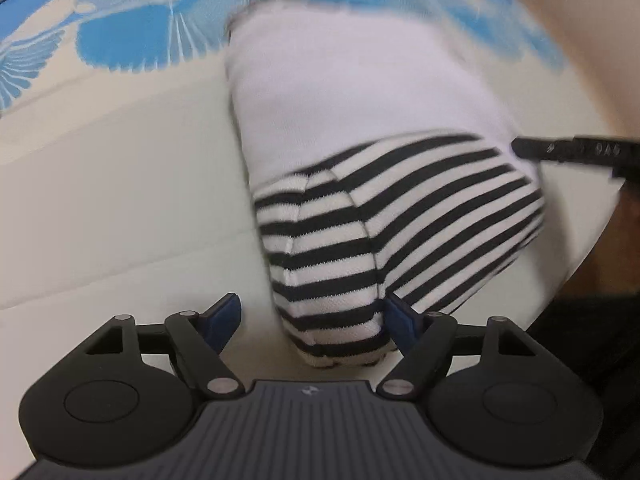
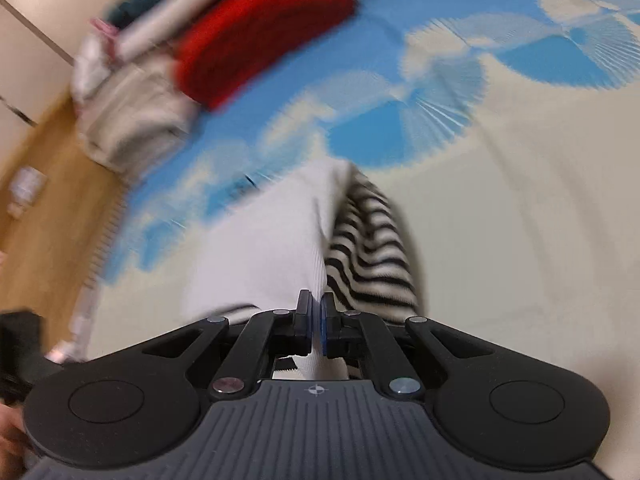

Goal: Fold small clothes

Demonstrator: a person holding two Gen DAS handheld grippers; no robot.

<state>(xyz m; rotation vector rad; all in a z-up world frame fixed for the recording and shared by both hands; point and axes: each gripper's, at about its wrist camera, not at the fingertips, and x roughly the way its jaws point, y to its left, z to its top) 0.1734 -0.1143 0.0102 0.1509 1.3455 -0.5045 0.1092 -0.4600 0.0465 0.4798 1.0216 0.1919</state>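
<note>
The left tongs (image 1: 314,322) stand wide apart, pointing steeply down over the near striped end of the garment (image 1: 360,184), which passes between the blue pads (image 1: 402,320) without being pinched, so this hand seems to be steadying or waiting rather than gripping. The right tongs (image 2: 316,322) are clenched, pads together; white and striped cloth lies directly under and ahead of them, but blur hides whether any fabric is caught in the pinch. The garment (image 2: 280,232), white in its far part and black-and-white striped nearer the person, lies bunched on the bed (image 1: 100,200), partly on the cream area and reaching onto the blue-and-white patterned sheet (image 2: 440,92). That cream stretch to the left of the garment in the left wrist view is bare and gives room to spread or fold. In the right wrist view a pile of clothes (image 2: 132,120) with a red piece (image 2: 264,32) sits at the bed's far edge, next to the wooden floor (image 2: 40,240), limiting space there.
</note>
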